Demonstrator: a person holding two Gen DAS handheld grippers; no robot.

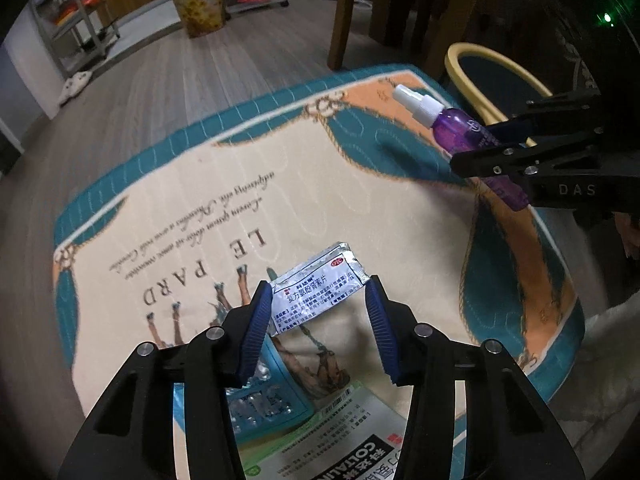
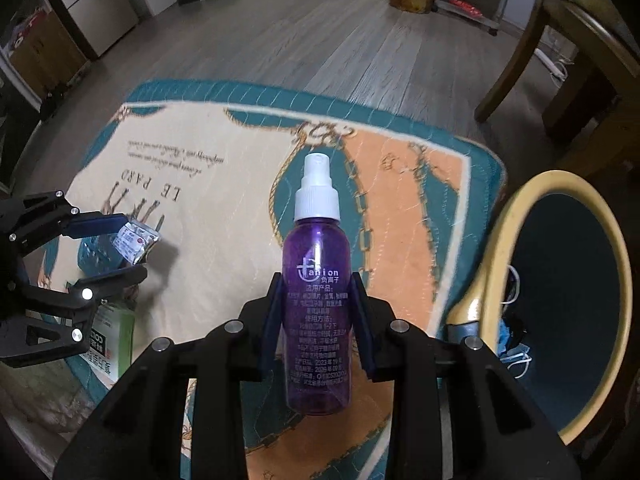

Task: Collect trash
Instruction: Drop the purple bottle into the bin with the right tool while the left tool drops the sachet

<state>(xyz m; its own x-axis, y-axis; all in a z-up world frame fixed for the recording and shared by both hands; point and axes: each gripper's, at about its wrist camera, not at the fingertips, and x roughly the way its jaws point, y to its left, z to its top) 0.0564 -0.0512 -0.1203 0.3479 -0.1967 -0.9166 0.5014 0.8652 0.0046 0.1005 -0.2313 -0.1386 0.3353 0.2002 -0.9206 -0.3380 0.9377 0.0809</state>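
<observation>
A silver foil medicine sachet (image 1: 312, 296) hangs just above the printed mat (image 1: 200, 200), with my left gripper (image 1: 318, 286) shut on it, blue pads at its two ends. From the right wrist view the same sachet (image 2: 134, 240) shows in the left gripper (image 2: 134, 244), throwing a shadow on the mat. My right gripper (image 2: 316, 280) is shut on a purple spray bottle (image 2: 316, 248) with a white nozzle, held upright between the fingers. In the left wrist view that bottle (image 1: 460, 128) and right gripper (image 1: 476, 142) are at the upper right.
A dark bin with a yellow rim (image 2: 560, 300) stands right of the mat, with masks inside. A teal blister pack (image 1: 272, 404) and a green-and-white medicine box (image 1: 340, 440) lie on the mat's near edge. Wooden chair legs (image 1: 340, 20) and a floral basket (image 1: 198, 4) stand beyond.
</observation>
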